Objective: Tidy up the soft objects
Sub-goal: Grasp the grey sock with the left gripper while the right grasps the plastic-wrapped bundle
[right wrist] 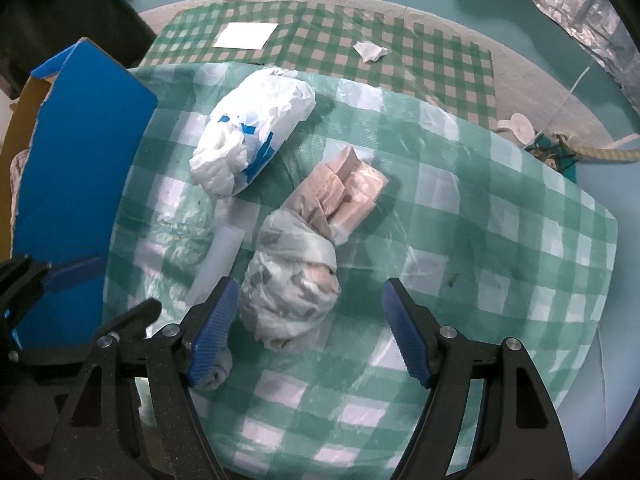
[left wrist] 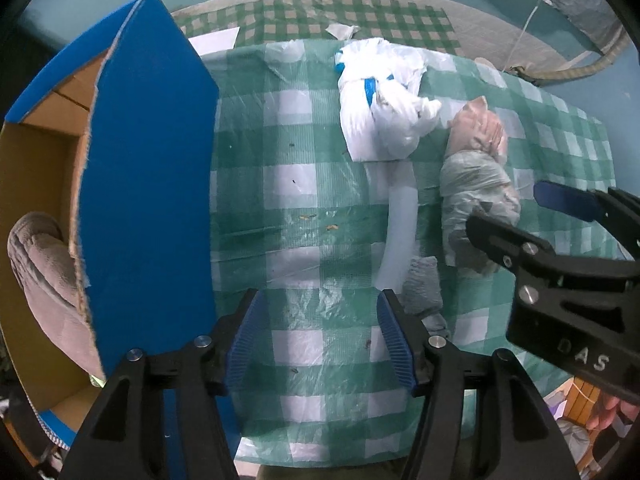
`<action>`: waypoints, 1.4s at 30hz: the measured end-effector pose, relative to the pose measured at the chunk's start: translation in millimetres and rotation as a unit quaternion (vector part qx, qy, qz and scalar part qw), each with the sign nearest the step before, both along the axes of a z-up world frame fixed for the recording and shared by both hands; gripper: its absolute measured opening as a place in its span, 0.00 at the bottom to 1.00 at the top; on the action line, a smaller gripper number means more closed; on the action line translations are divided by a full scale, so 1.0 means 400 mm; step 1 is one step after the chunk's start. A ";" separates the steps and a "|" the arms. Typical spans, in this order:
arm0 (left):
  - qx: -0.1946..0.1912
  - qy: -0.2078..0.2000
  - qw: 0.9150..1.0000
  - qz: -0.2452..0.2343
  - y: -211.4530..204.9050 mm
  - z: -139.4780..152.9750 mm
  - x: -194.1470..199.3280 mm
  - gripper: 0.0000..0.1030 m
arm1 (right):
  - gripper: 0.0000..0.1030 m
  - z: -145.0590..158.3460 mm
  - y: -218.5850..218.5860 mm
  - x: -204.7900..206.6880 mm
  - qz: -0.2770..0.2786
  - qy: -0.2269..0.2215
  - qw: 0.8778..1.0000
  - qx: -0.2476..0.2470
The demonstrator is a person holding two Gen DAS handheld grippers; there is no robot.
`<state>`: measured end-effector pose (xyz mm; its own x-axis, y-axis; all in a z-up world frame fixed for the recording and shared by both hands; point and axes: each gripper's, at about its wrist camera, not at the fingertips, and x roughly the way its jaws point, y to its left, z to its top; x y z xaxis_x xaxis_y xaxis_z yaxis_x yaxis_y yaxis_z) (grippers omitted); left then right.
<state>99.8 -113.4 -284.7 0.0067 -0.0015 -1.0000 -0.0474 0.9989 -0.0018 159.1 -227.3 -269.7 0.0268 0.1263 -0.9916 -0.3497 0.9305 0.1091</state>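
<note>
Plastic-wrapped bundle [right wrist: 290, 280]: lies on the checked tablecloth [right wrist: 500, 240], between the spread jaws of the right gripper [right wrist: 308, 332], apparently lined up for a grasp. White bagged bundle [right wrist: 252, 140] beyond. Left gripper [left wrist: 318, 336]: spread, empty, beside the blue box [left wrist: 148, 160], the likely destination.

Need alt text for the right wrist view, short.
The right tool hangs open, pointing down over a clear-wrapped grey bundle on a green checked tablecloth, the bundle lying between its blue pads without contact. Beyond lie a pink wrapped bundle and a white plastic bundle with blue tape; a blue cardboard box stands left.
</note>
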 end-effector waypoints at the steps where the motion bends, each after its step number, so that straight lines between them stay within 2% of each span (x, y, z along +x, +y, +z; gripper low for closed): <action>1: 0.002 0.001 1.000 0.000 -0.002 -0.003 -0.001 0.58 | 0.72 -0.005 0.002 0.004 -0.002 0.001 1.000 0.000; 14: 0.005 0.015 1.000 -0.003 -0.030 -0.021 -0.011 0.59 | 0.72 -0.089 0.019 0.025 -0.013 0.027 0.999 -0.026; 17: 0.002 0.017 1.000 0.002 -0.031 -0.023 -0.019 0.59 | 0.59 -0.091 0.012 0.016 -0.007 0.023 0.999 -0.029; 18: 0.001 0.018 1.000 0.003 -0.028 -0.019 -0.025 0.59 | 0.49 -0.088 0.009 0.013 -0.003 0.018 0.999 -0.032; 22: -0.003 0.021 1.000 0.006 -0.021 -0.021 -0.041 0.59 | 0.44 -0.082 -0.017 0.000 -0.003 0.023 0.999 -0.023; 28: -0.021 0.022 1.000 0.008 -0.019 -0.032 -0.058 0.60 | 0.43 -0.069 -0.072 -0.040 -0.015 0.021 1.000 -0.016; 37: -0.062 0.017 0.998 0.005 -0.075 -0.030 -0.078 0.66 | 0.43 -0.049 -0.130 -0.117 -0.026 0.014 0.999 -0.013; 42: -0.069 0.024 0.997 -0.003 -0.104 -0.043 -0.080 0.66 | 0.43 -0.040 -0.158 -0.145 -0.035 0.012 0.999 -0.012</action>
